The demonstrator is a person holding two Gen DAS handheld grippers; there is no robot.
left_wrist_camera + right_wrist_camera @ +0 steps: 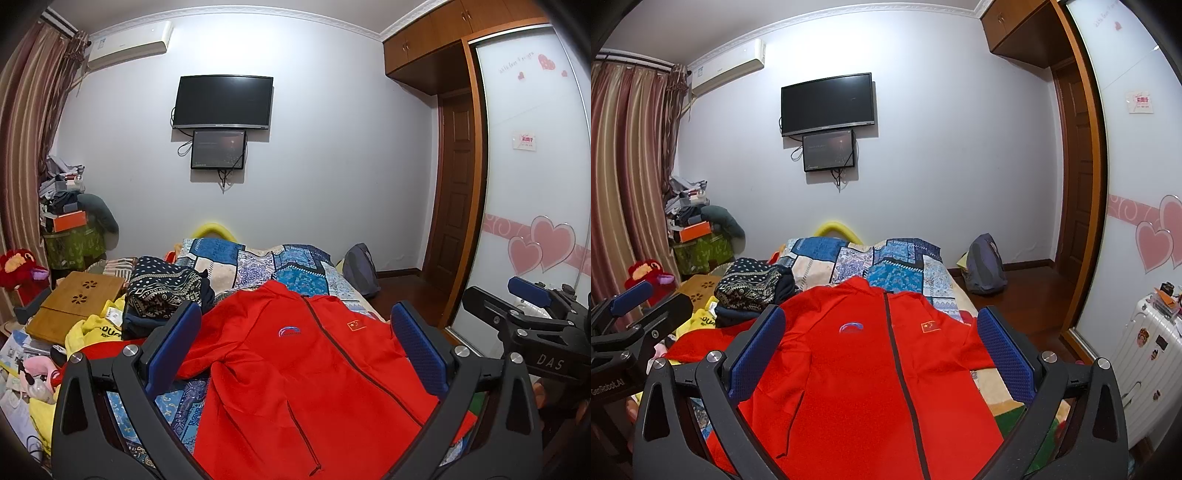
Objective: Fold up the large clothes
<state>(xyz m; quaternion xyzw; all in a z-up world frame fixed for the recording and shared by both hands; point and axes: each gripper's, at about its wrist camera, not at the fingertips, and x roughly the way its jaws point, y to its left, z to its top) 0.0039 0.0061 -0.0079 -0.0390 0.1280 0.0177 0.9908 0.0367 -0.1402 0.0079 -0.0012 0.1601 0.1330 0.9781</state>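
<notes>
The left gripper and the right gripper both hover low over the near end of the bed, each with its blue-padded fingers spread wide and holding nothing. Between and beneath them a red jacket lies front-up and flat on the patchwork bedspread, dark zip running down its middle, collar toward the far end, one sleeve reaching left. Just beside its left shoulder sits a pile of dark patterned clothes, with a yellow garment and a bamboo lap tray further left. A white suitcase stands by the sliding wardrobe door on the right. On the far wall hang a television, a smaller screen under it, and an air conditioner near striped curtains.
</notes>
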